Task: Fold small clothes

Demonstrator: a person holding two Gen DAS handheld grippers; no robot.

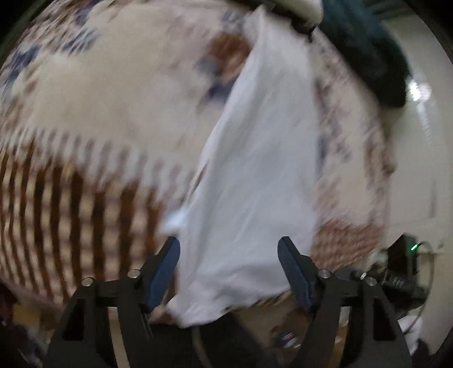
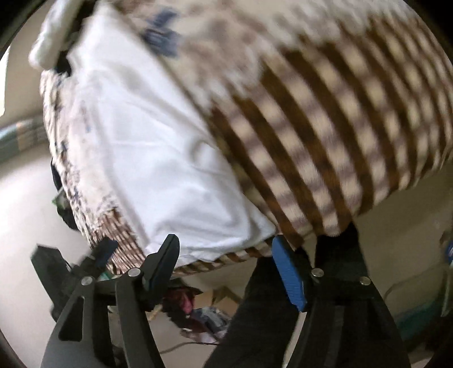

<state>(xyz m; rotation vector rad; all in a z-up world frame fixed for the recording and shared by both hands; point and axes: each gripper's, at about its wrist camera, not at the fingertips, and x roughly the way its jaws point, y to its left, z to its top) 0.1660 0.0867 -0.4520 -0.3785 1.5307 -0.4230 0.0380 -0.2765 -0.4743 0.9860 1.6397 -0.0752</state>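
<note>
A white garment (image 1: 254, 169) lies stretched along the patterned cloth-covered table (image 1: 99, 119), its near end hanging over the table's edge. My left gripper (image 1: 228, 246) is open, its jaws wide on either side of the garment's near end, holding nothing. In the right wrist view the same white garment (image 2: 158, 158) lies on the brown-checked cloth (image 2: 325, 147). My right gripper (image 2: 225, 243) is open just below the garment's near corner at the table's edge. The left gripper (image 2: 96, 254) shows at lower left there. Both views are motion-blurred.
A dark teal cloth (image 1: 368, 51) and a white object (image 1: 300, 8) sit at the far end of the table. A dark device with a green light (image 1: 407, 254) is at the right. Clutter lies on the floor (image 2: 203, 314) below; dark trouser legs (image 2: 297, 297) stand close.
</note>
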